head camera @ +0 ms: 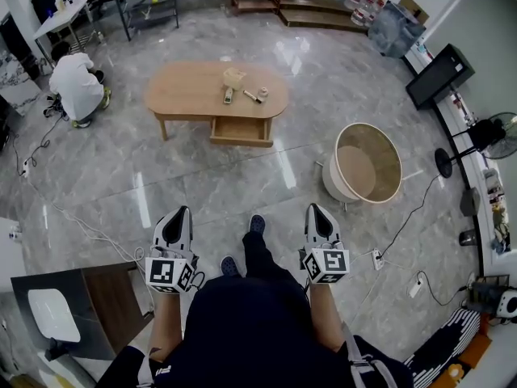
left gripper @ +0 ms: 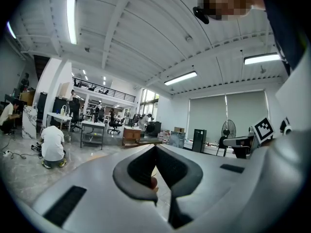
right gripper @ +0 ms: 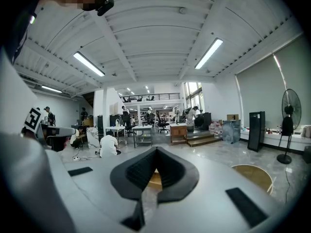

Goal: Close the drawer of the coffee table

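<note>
L hand-held gripper (head camera: 183,212), R hand-held gripper (head camera: 313,208), jaws together, both empty

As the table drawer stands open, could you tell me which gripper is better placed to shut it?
Right, narrowly. The right gripper and left gripper are both shut, empty and far from the drawer, but the right's view seems to show the coffee table between its jaws; the left's shows floor.

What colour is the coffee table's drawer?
The drawer is light wood brown; clearest in the head view.
</note>
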Action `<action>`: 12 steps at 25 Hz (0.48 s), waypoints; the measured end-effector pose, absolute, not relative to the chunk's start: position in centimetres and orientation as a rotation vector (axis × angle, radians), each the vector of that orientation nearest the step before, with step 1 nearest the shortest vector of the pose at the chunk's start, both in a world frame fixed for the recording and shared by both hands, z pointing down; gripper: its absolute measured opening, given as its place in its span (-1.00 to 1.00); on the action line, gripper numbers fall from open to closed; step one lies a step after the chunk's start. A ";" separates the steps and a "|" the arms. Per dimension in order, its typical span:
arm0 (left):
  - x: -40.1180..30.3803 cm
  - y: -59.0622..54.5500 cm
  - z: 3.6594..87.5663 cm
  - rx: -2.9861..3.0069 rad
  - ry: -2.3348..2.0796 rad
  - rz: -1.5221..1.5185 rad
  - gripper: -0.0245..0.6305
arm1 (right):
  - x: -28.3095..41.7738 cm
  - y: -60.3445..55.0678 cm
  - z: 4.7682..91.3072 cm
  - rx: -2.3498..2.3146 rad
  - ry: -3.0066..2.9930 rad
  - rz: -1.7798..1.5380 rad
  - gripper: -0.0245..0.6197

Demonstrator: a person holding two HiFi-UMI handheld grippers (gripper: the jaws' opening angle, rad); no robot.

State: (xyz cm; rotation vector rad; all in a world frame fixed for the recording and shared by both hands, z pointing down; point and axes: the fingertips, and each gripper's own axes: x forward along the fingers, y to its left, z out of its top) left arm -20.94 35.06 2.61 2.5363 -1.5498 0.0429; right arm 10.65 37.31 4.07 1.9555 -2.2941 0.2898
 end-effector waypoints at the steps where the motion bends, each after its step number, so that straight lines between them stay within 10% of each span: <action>1: -20.8 34.6 2.6 2.536 -1.558 0.043 -0.85 | 10.8 36.7 4.2 1.953 -2.302 0.291 -0.85; 12: -18.8 29.1 2.7 2.512 -1.605 0.032 -0.85 | 12.6 29.8 3.9 1.916 -2.355 0.270 -0.85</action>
